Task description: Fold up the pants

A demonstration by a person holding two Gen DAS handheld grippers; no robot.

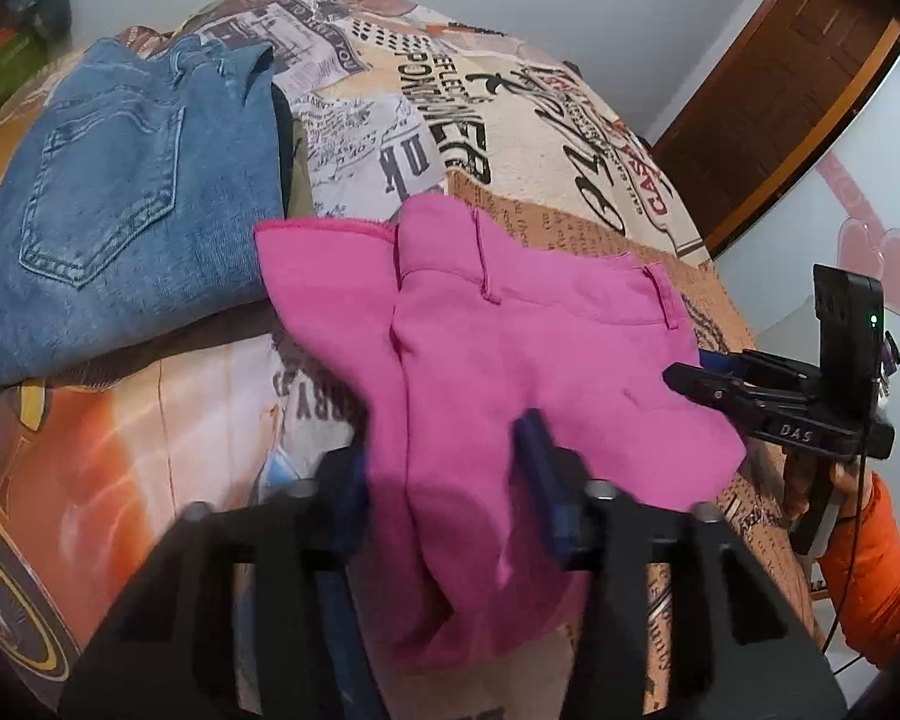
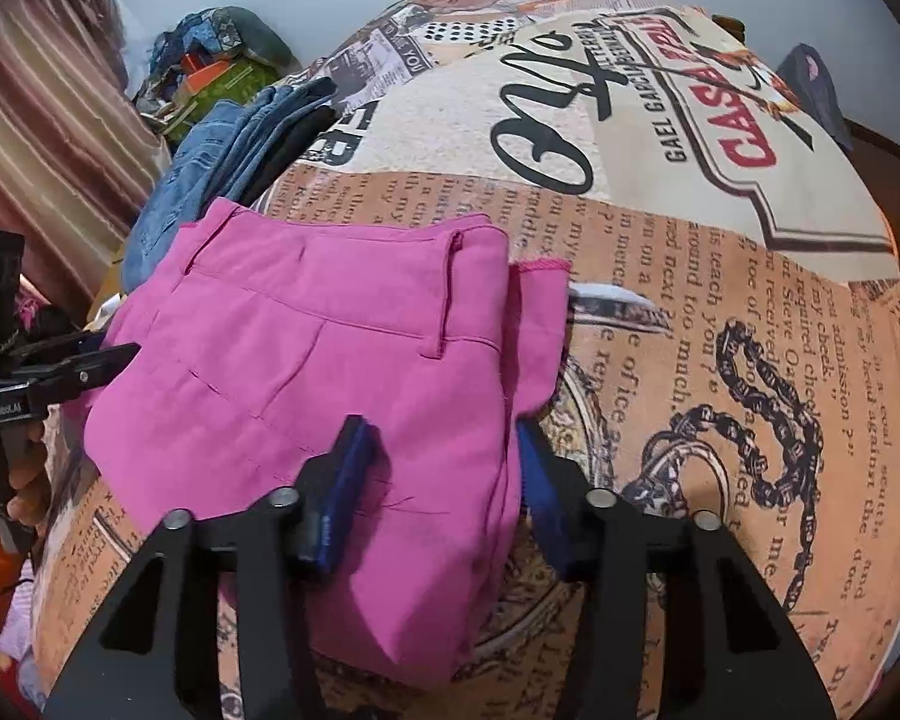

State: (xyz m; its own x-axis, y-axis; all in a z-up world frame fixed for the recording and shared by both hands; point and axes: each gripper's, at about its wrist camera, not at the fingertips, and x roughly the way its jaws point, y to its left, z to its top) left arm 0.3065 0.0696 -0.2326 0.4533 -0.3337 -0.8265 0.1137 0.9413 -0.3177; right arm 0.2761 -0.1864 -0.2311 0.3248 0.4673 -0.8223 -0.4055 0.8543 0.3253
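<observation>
Folded pink pants lie on a printed bedspread with the waistband and belt loops turned away from me. My left gripper straddles their near left part. Bunched cloth fills the gap between its blue pads, so it is shut on them. My right gripper grips the near right part of the pink pants the same way, one pad lying on the cloth and the other at the folded edge. Each gripper shows in the other's view at the side of the pants: the right gripper and the left gripper.
Folded blue jeans lie just left of the pink pants on the bedspread, also seen as blue jeans. An orange sleeve holds the right gripper. A wooden door, a striped curtain and a clutter pile surround the bed.
</observation>
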